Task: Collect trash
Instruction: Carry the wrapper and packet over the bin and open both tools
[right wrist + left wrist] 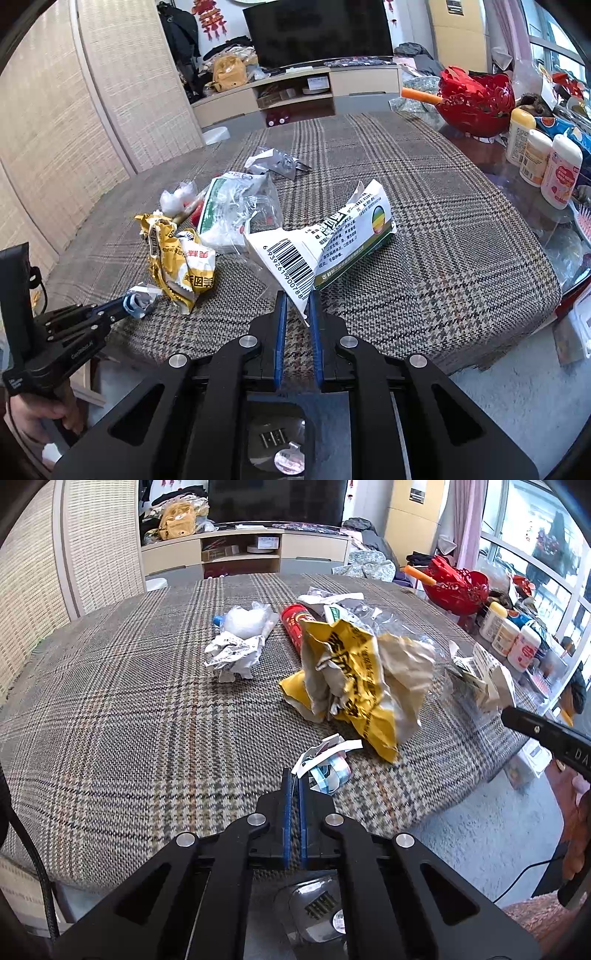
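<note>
Your left tongs (pixel 294 775) are pressed together, pinching the small blue-and-white wrapper (pixel 327 766) at the worktop (pixel 110 701) near edge. Your right tongs (pixel 297 295) pinch the barcode corner of the flattened white-and-green carton (pixel 325 240), lifted and tilted. Yellow crumpled bag (pixel 354 679) sits at 1 o'clock of the left tongs; red tube (pixel 295 627) beyond it.

Left claw (pixel 294 781) pinched closed, right claw (pixel 297 299) clamped, both low, level
</note>
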Motion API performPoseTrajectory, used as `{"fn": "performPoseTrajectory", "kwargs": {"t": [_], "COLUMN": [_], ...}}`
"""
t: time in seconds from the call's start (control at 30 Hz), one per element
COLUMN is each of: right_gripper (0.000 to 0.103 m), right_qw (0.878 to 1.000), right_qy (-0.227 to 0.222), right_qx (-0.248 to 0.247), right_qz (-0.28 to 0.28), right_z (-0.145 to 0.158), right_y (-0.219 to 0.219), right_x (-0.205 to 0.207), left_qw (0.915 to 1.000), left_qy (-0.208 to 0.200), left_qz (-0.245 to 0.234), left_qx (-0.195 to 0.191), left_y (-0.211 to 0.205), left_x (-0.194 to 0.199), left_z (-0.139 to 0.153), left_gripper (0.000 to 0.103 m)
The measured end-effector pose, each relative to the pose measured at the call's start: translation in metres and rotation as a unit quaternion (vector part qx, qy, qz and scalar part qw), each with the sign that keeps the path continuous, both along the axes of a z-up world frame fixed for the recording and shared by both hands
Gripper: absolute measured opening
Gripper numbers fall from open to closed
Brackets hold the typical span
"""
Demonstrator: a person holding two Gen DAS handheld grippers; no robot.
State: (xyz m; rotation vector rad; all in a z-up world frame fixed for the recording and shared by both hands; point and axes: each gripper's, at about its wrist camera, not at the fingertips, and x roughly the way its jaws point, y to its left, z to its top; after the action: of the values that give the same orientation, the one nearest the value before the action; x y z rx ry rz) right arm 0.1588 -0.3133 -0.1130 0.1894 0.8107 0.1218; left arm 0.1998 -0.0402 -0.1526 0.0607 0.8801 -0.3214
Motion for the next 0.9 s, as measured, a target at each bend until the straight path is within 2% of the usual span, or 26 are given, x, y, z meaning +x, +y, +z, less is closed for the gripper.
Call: {"fn": "performPoseTrajectory", "kwargs": {"t": [0.43, 0.9], "right_gripper": [0.017, 0.014], "right_qw": [1.0, 1.0], "right_qy": [0.029, 0.013], "right_qx": [0.009, -0.012], "right_qz": [0.002, 0.008], "right_z": [-0.008, 0.005], "right_y": [-0.001, 0.0], "right_x": [-0.012, -0.035], "left_qw": [1.0, 0.9999], "left_qy": [-0.008, -0.017], "left_qz": [0.0, -0.003], "left_qx": [0.0, -0.003], "left_y": [0.003, 0.001], "left_x": [-0.033, -0.056], "left_z": [0.01, 0.023], "left_gripper": [0.002, 0.002]}}
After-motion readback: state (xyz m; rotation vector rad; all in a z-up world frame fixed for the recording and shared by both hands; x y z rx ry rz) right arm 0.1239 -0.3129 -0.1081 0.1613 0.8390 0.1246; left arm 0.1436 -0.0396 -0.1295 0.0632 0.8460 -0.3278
